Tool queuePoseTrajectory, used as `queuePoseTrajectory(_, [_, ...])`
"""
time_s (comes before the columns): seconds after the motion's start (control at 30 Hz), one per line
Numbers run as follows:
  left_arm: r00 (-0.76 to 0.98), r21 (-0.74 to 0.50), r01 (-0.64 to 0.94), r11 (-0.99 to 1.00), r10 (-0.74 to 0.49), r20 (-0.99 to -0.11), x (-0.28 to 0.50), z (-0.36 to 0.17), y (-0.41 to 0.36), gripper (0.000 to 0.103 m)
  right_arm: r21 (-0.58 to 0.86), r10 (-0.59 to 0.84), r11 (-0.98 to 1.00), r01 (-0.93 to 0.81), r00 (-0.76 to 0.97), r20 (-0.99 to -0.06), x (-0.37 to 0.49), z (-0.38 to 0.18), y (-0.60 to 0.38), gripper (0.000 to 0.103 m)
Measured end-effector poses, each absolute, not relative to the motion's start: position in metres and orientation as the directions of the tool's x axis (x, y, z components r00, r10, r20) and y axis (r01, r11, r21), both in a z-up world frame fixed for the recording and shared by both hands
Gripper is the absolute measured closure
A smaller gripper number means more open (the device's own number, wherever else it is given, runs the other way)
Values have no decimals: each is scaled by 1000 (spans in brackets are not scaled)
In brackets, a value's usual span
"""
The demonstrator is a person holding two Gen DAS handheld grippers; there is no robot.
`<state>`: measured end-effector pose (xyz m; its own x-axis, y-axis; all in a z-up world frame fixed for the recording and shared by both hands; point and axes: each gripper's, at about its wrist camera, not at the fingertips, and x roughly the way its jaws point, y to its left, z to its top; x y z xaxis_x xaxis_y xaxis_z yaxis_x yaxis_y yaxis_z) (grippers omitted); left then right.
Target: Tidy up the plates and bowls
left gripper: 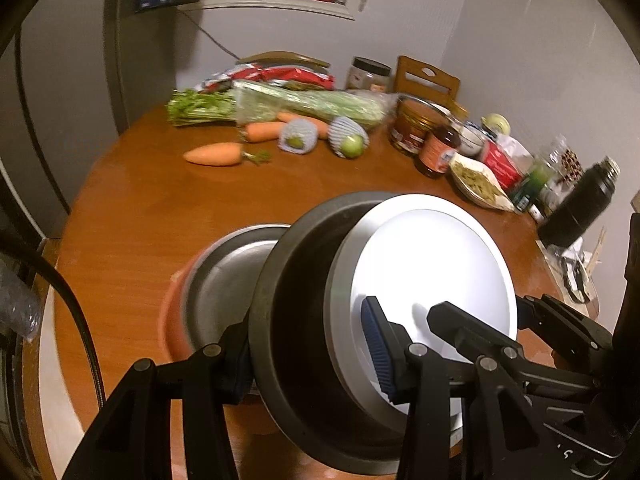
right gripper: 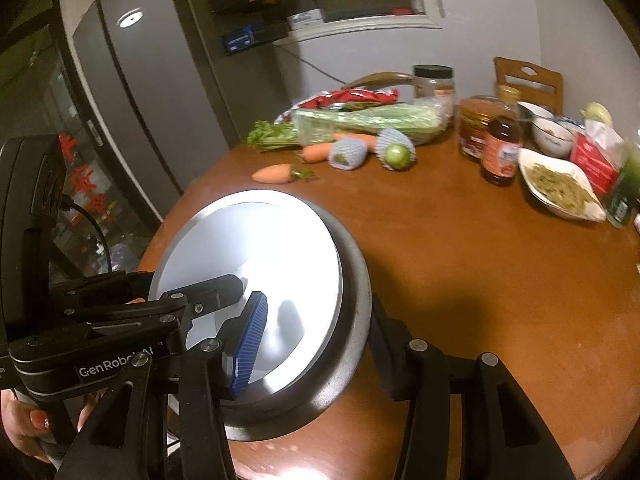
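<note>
Now | left tongs [left gripper: 308,354] pinching dark round bowl [left gripper: 296,320]; right tongs [right gripper: 316,344] pinching shiny steel plate [right gripper: 248,280]

Carrots [left gripper: 214,154], bagged celery [left gripper: 308,104], netted green fruit [left gripper: 348,142], jars and a black flask [left gripper: 580,208] crowd the wooden table [left gripper: 160,208].

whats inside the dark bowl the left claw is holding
A white plate sits tilted inside the dark bowl, covering most of its inside. Only a dark strip of the bowl's inner wall shows left of the plate. Anything under the plate is hidden.
</note>
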<state>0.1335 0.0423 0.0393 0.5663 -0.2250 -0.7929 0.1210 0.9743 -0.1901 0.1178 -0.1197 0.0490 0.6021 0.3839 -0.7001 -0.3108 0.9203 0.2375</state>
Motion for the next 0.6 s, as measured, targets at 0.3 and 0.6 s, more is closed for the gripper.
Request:
queuePoseTrajectory(0.3, [602,-186,56,981,-182,-777,145,57,88,56,224,428,894,-388,594,-681,142,66,-75,52])
queuePoseTrajectory(0.6, [586,-200,20,980,-174,-791,157,45,106,56,217,439,883,-417,565,-699,159,60,-48,52])
